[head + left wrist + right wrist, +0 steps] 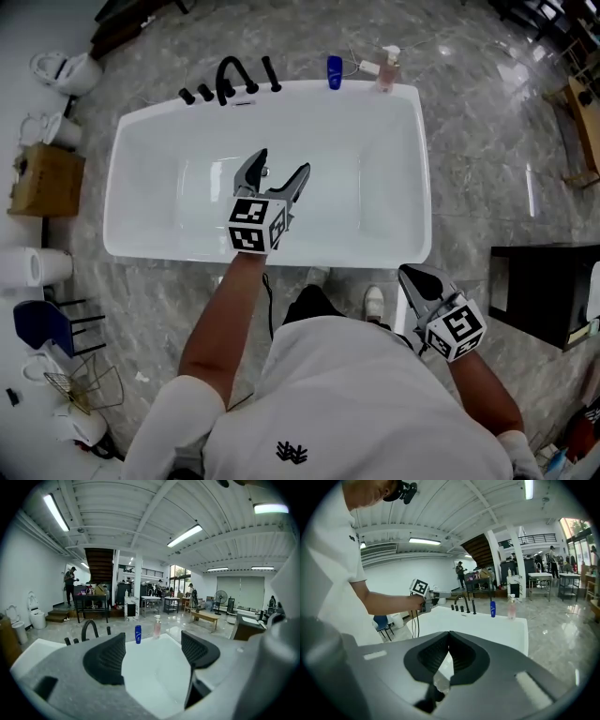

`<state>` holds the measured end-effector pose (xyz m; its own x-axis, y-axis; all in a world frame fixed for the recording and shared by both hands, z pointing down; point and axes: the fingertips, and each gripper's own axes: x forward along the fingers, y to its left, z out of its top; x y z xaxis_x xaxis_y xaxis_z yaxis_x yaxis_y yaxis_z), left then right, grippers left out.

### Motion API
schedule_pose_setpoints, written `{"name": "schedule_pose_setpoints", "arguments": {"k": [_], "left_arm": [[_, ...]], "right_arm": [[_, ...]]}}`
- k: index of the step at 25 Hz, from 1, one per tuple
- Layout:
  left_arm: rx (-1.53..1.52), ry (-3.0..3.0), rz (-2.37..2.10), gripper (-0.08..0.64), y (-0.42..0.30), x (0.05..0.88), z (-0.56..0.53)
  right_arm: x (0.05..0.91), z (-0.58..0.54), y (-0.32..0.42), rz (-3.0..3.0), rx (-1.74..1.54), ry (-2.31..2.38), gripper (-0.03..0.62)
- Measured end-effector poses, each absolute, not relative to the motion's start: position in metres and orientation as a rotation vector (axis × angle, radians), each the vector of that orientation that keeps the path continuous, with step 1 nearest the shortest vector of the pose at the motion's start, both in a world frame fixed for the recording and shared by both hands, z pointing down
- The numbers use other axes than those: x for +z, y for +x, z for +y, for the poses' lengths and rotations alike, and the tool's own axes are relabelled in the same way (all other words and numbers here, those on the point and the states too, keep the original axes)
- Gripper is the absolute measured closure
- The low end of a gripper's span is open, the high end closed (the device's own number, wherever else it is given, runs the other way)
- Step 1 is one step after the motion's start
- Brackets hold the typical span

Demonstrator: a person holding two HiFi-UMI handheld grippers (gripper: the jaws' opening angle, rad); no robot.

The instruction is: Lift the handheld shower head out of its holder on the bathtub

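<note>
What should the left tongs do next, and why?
Probably reach forward toward the black shower head on the far rim of the bathtub. The left tongs hover open and empty over the tub's middle, well short of it.

A white tub (424,187) stands on a grey marble floor (487,141) at the centre of the frame. Along its top rim, left to right: black knobs (187,96), an arched faucet (230,77), the shower head (272,73), a blue bottle (335,71) and a pink pump bottle (387,69). On the floor, a cardboard box (47,180) sits at left and a black cabinet (544,292) at right.
</note>
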<state>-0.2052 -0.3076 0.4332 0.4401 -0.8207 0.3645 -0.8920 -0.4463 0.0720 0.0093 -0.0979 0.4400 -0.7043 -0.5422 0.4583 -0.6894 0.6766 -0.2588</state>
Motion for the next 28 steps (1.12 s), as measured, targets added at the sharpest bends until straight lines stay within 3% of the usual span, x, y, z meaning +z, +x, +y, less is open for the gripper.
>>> {"name": "schedule_pose_setpoints", "arguments": {"k": [10, 28], "left_arm": [[0.469, 2.463, -1.455, 0.187, -0.265, 0.478, -0.441], [0.588, 2.411, -1.455, 0.187, -0.294, 0.594, -0.619]], "right_arm": [[0.463, -0.143, -0.033, -2.403, 0.654, 1.107, 0.579], [0.562, -0.248, -0.055, -2.168, 0.811, 1.062, 0.578]]}}
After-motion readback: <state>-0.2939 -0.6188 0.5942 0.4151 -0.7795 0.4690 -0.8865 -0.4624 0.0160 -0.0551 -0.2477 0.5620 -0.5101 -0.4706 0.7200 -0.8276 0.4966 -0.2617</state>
